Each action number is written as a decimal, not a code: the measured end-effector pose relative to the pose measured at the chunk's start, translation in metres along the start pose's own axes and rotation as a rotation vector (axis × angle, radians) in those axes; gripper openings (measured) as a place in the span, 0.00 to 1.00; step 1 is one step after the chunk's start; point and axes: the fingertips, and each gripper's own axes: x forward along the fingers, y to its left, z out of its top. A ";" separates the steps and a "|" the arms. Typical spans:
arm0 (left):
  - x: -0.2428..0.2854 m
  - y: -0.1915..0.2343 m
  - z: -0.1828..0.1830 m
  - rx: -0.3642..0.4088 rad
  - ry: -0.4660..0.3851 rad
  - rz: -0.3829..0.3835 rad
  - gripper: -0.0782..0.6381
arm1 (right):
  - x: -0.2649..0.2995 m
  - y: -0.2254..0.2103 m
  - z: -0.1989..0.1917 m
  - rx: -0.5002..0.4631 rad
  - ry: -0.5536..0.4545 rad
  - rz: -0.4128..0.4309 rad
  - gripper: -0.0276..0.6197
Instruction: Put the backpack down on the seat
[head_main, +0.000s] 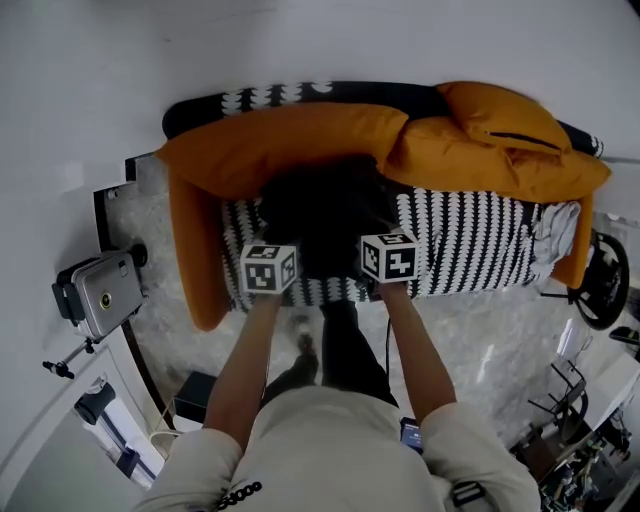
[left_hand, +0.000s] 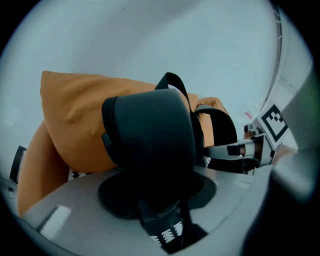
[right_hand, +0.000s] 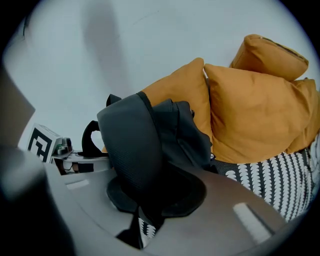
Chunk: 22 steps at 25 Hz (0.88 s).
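Jaws of the left gripper (left_hand: 161, 212) pinch a black padded part of the backpack (left_hand: 150, 135). Jaws of the right gripper (right_hand: 142, 212) are likewise clamped on its black fabric. Neither pair gapes. The backpack hangs between the two grippers, over the front edge of the counter, i.e. the patterned seat (head_main: 470, 245), towards its left end and close before the orange cushions (head_main: 290, 140). Whether its base touches the seat, cannot tell. Judgement: carry done, placing nearly done. Left: lower fully, let the weight settle, open both jaws, withdraw.
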 end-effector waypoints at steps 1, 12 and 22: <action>0.000 -0.001 0.000 -0.006 -0.005 0.000 0.38 | 0.001 0.001 0.001 0.000 -0.001 0.008 0.14; -0.016 0.004 -0.017 -0.044 0.002 0.039 0.63 | -0.008 0.030 -0.010 -0.089 0.033 0.075 0.52; -0.075 0.022 -0.034 -0.069 -0.056 0.030 0.64 | -0.049 0.032 -0.022 -0.112 0.021 0.021 0.55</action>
